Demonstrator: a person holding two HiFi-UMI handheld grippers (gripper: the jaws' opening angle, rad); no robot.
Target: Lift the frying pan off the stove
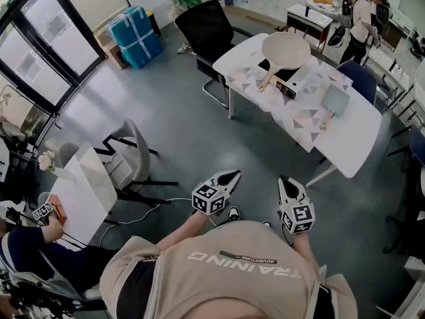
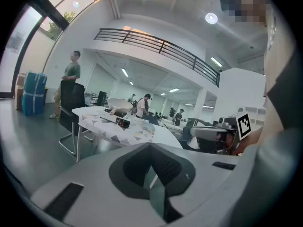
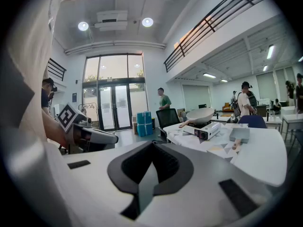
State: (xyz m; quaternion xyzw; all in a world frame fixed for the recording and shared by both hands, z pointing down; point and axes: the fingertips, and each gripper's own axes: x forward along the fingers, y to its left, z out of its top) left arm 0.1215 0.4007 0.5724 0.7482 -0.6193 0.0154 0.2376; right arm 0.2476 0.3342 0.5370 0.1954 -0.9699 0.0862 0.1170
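Note:
A cream frying pan [image 1: 285,50] with a wooden handle sits on a small portable stove [image 1: 297,80] on the white table [image 1: 358,135], far ahead of me. Both grippers are held close to my body, well short of the table. My left gripper [image 1: 232,176] and my right gripper [image 1: 284,181] point towards the table, jaws shut and empty. In the left gripper view the pan [image 2: 119,103] and stove [image 2: 121,121] appear small beyond the shut left gripper [image 2: 150,146]. The right gripper view shows the pan [image 3: 200,115] on the stove [image 3: 202,131] past the shut right gripper [image 3: 151,144].
A grey square pan [image 1: 335,102] with a wooden handle lies on the table right of the stove. A black office chair [image 1: 208,29] stands at the table's far side, blue boxes [image 1: 135,35] further left. A grey chair [image 1: 127,157] and a seated person are at my left.

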